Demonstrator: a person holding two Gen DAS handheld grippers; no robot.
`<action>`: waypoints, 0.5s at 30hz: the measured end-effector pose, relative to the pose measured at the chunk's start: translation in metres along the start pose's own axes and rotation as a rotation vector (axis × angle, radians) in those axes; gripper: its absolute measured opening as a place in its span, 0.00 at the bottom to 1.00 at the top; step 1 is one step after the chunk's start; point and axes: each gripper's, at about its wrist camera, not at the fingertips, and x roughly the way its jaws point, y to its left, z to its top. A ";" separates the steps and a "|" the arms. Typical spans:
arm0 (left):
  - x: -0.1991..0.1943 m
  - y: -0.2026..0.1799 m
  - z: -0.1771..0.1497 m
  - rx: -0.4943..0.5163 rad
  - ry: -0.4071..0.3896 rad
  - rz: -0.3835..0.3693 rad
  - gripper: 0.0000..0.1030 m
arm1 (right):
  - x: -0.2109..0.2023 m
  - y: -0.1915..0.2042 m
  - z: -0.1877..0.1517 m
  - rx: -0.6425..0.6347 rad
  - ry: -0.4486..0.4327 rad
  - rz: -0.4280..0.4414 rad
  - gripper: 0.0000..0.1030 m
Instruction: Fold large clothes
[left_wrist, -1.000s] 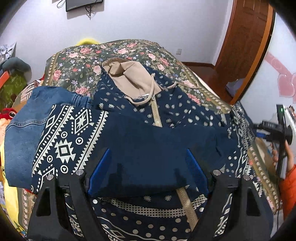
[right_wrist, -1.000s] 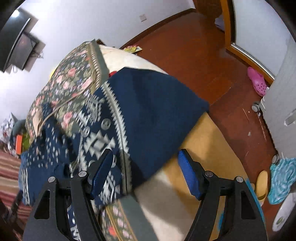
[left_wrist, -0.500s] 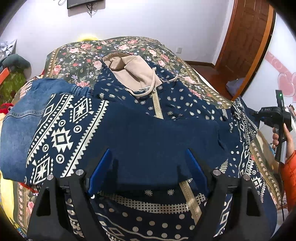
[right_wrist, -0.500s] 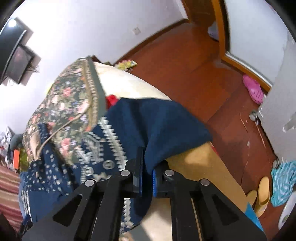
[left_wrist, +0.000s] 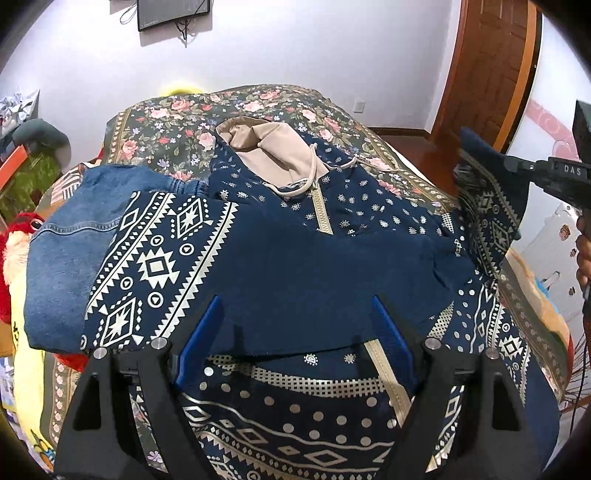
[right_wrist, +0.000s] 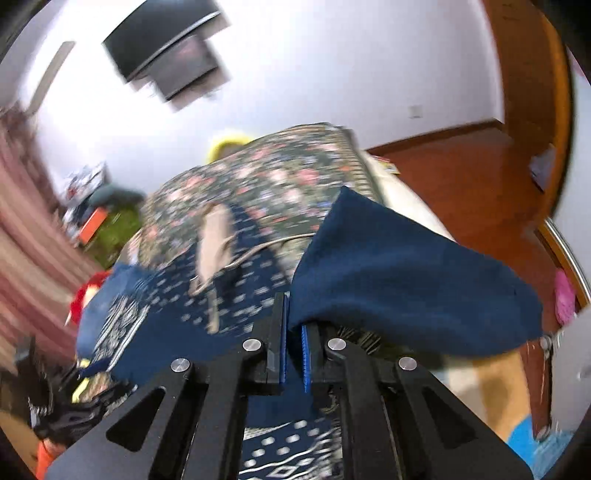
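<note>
Floral bed (left_wrist: 258, 110) | left tongs (left_wrist: 295, 332) wide, empty | right tongs (right_wrist: 293, 325) pinching hoodie sleeve (right_wrist: 406, 280)

We see a plain white wall (left_wrist: 295, 48) carrying a dark flat wall-mounted screen (left_wrist: 173, 13), and a reddish-brown panelled wooden door (left_wrist: 487, 70) at right. A polished red-brown wooden floor (right_wrist: 461, 177) lies beside the bed's floral dark-green bedspread (left_wrist: 170, 136). At left, blurred, hangs what may be a pinkish curtain (right_wrist: 22, 236).

Bed (left_wrist: 155, 122) with floral cover, navy patterned hoodie (left_wrist: 295, 258) spread across its middle, jeans (left_wrist: 70, 243) at left, red plush toy (left_wrist: 14, 236) at left edge
</note>
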 end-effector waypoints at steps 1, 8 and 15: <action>-0.001 0.000 -0.001 0.003 0.000 0.001 0.79 | 0.004 0.011 -0.004 -0.032 0.018 0.001 0.05; -0.011 0.003 -0.005 -0.007 -0.003 -0.011 0.79 | 0.050 0.037 -0.036 -0.086 0.198 0.026 0.07; -0.008 0.004 -0.009 -0.010 0.010 -0.010 0.79 | 0.077 0.042 -0.072 -0.102 0.373 0.009 0.12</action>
